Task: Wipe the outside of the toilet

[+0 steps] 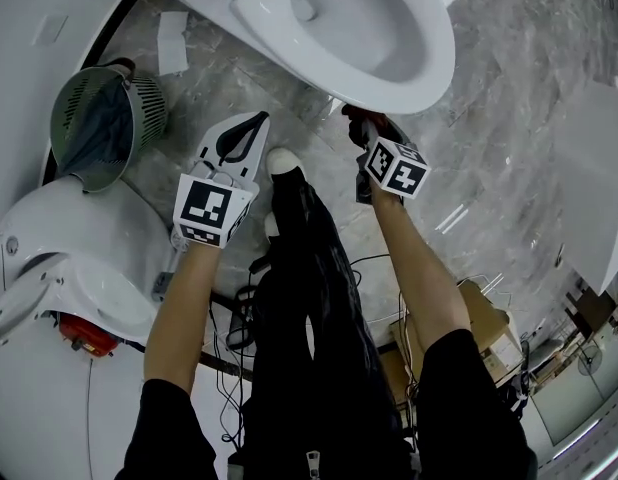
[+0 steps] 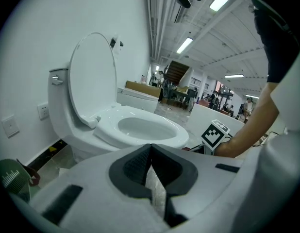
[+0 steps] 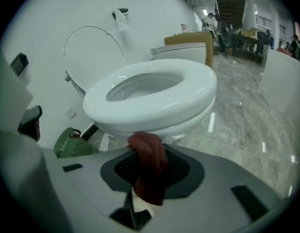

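Note:
The white toilet (image 1: 389, 38) fills the top of the head view, its seat down and lid up (image 2: 94, 79). My right gripper (image 1: 361, 126) is under the front of the bowl, shut on a dark red cloth (image 3: 151, 166). The cloth's top touches the bowl's outer wall just below the seat rim (image 3: 155, 113). My left gripper (image 1: 255, 121) hangs left of the bowl's front, apart from it, with its jaws shut (image 2: 151, 152) and nothing between them. From the left gripper view, the right gripper's marker cube (image 2: 215, 134) shows beside the bowl.
A green mesh waste bin (image 1: 99, 123) stands left of the toilet by the wall. A second white toilet fixture (image 1: 69, 258) sits at lower left. The person's black trousers and white shoe (image 1: 281, 160) are between the grippers. Cables (image 1: 229, 338) and a cardboard box (image 1: 494, 333) lie behind.

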Available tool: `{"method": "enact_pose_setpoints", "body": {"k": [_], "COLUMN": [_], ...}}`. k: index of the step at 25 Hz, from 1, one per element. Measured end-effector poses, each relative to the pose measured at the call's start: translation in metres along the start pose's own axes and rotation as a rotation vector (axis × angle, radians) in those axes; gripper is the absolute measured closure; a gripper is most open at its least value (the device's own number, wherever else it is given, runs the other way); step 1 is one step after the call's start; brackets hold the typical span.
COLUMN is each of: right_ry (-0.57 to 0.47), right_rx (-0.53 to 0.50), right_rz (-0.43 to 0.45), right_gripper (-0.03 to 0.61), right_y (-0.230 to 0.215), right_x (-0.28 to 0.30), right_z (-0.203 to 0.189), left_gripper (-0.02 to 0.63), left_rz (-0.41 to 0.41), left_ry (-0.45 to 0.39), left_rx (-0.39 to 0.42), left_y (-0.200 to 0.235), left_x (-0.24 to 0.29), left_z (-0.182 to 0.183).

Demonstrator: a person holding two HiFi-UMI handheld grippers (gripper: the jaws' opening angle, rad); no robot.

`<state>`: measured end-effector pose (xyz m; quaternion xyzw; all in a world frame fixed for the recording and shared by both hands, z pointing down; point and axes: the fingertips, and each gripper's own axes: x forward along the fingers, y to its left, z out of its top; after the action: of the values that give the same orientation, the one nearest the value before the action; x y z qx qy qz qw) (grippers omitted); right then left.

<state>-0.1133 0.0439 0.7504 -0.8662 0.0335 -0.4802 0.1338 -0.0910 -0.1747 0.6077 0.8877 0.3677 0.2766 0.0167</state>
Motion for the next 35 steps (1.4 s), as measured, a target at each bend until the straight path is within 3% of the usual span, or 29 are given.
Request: {"method": "enact_pose_setpoints", "body": {"k": [3, 7, 12, 17, 26, 30, 35], "right_ry": [0.005, 0.006, -0.004, 0.010, 0.012, -0.004, -0.015], "right_rx": [-0.009, 0.051, -0.011, -0.090, -0.013, -0.015, 0.086], "right_rz": [-0.033, -0.095, -0.103, -0.012, 0.128, 0.118, 0.053], "right_gripper": [0.471, 0.471, 0.471, 0.471, 0.471, 0.471, 0.471], "right_y": [-0.017, -0.038, -0.025, 0.037, 0.175, 0.208, 0.223], "right_x": [-0.004, -0.009, -0.014, -0.009, 0.056, 0.084, 0.109], "right_z": [0.001, 0.004, 0.003, -0.011, -0.006, 0.009, 0.017], "left_gripper": [0.607, 0.607, 0.607, 0.607, 0.607, 0.607, 0.607], "left_rz": [-0.006, -0.015, 0.001, 0.063, 0.186, 0.235, 0.291], "left_ry": [-0.008, -0.006, -0.005, -0.007, -0.013, -0.003, -0.004], "left_rx": [0.000, 0.007, 0.000, -0.032, -0.098, -0.124, -0.163], "left_y": [-0.001, -0.004, 0.006, 0.038, 0.090, 0.108, 0.129], "left_x": [0.004, 0.003, -0.010, -0.038, -0.097, -0.122, -0.142], "left_z": [0.004, 0.005, 0.001, -0.010, -0.039, -0.058, -0.071]}}
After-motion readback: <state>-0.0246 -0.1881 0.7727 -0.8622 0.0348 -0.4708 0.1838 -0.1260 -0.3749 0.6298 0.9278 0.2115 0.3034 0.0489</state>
